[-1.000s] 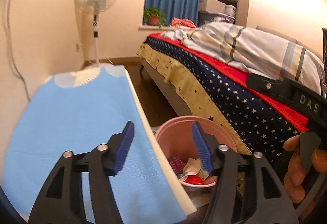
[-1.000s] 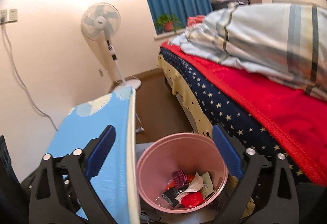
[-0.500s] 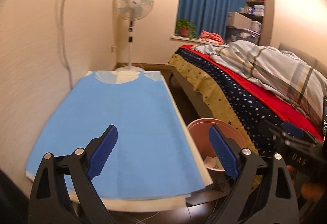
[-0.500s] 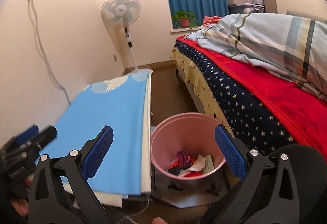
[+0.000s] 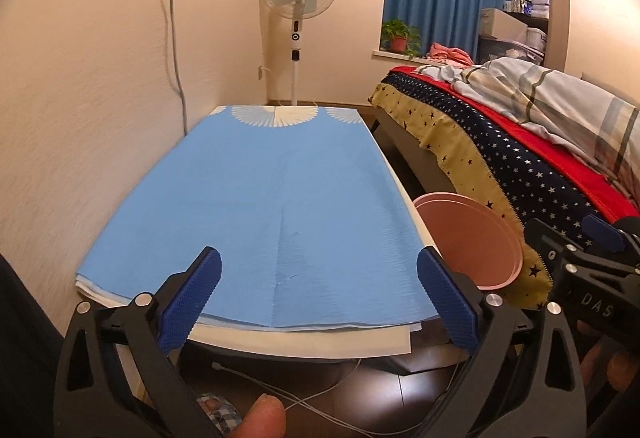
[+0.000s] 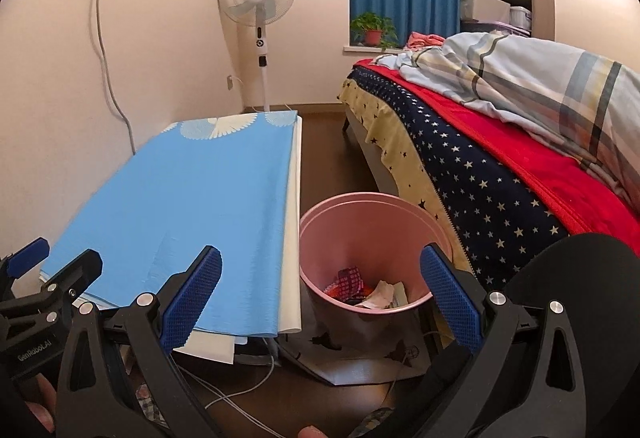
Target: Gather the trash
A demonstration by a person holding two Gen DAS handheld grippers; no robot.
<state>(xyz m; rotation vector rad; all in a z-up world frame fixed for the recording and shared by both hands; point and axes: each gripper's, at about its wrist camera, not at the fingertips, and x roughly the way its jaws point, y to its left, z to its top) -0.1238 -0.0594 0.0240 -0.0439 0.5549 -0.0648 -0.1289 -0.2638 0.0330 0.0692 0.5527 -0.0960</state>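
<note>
Crumpled red and white trash lies low in the pink bin; both tools gape empty, the left tool widening.

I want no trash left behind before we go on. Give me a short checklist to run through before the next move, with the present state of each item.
1. Left tongs empty: ok, jaws opening, nothing between them.
2. Right tongs empty: ok, open wide, nothing held.
3. Pink bin upright beside the table: ok.
4. Trash inside the bin: ok, wrappers and paper lie at the bottom.
5. Blue table cover free of trash: ok.
6. Floor under the table free of trash: cannot tell, only white cables and part of it show.
</note>
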